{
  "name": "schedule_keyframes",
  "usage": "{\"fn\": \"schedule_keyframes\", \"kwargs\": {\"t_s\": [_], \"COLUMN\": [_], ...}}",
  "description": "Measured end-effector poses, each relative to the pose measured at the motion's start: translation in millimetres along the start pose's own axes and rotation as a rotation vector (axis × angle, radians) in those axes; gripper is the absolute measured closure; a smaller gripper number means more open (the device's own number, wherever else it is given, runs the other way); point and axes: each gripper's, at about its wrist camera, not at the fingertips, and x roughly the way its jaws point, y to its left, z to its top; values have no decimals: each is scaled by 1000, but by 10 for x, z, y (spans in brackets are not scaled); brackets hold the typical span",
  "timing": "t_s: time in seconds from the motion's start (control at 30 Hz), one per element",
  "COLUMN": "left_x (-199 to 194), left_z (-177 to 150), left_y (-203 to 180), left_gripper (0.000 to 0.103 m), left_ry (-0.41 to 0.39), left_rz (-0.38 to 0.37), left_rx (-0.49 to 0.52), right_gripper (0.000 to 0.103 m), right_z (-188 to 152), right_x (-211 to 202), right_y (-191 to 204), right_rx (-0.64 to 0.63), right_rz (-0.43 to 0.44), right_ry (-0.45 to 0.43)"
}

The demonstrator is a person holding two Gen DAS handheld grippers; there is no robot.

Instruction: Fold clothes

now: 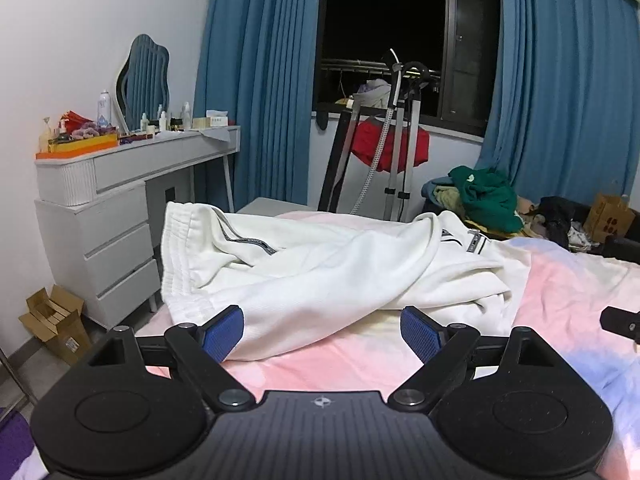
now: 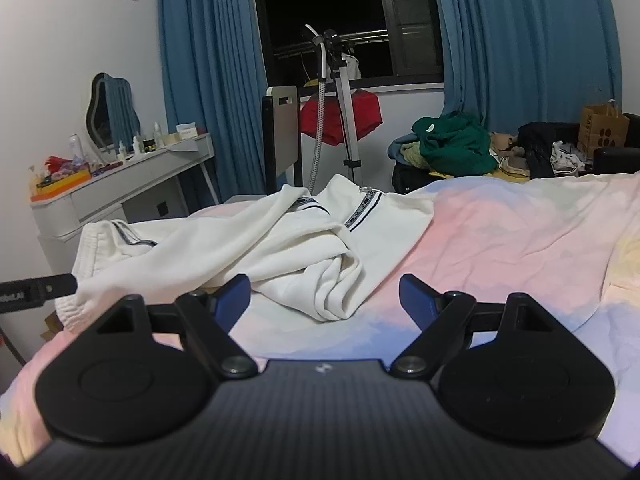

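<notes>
- Bed sheet (image 1: 560, 300), pink and pale blue, fills the lower half of both frames.
- Blue curtains (image 1: 260, 80) flank a dark window (image 1: 380, 20) at top centre.
- White trousers (image 1: 320, 264) with dark side stripes lie crumpled on the sheet, centre-left of the left wrist frame; in the right wrist frame they (image 2: 248, 248) sit left of centre.
- Grey dressing table (image 1: 120, 200) at left, cluttered with bottles.
- Green garment (image 1: 488, 196) on a pile, right of centre.
- We see the left gripper (image 1: 322, 330) spread wide, holding nothing; its left pad (image 1: 222, 332) is touching or overlapping the trouser edge.
- Right gripper (image 2: 322, 300) likewise wide apart, empty, just short of the trousers.
</notes>
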Motion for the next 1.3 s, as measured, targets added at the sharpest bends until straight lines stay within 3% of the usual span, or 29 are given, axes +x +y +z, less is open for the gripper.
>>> {"fn": "schedule_keyframes", "kwargs": {"t_s": [0.2, 0.5, 0.63, 0.7, 0.97, 1.2, 1.3], "left_x": [164, 107, 316, 512, 1527, 2897, 3437], "left_z": [59, 76, 123, 228, 841, 1240, 1318], "left_y": [24, -44, -75, -129, -726, -1242, -1363], "left_gripper": [18, 18, 19, 23, 22, 29, 31], "left_ry": [44, 23, 80, 107, 58, 96, 126], "left_rz": [-2, -6, -50, -79, -222, -249, -223], "left_rx": [25, 42, 29, 27, 105, 66, 38], "right_gripper": [20, 20, 20, 20, 20, 20, 20], "right_z": [-8, 27, 43, 37, 39, -118, -207], "right_x": [12, -45, -79, -76, 38, 438, 648], "right_y": [-5, -55, -114, -172, -499, -912, -1033], "right_rx": [20, 60, 91, 118, 229, 363, 408], "right_rz": [23, 29, 10, -4, -22, -56, -57], "right_ry": [24, 30, 30, 38, 54, 118, 147]}}
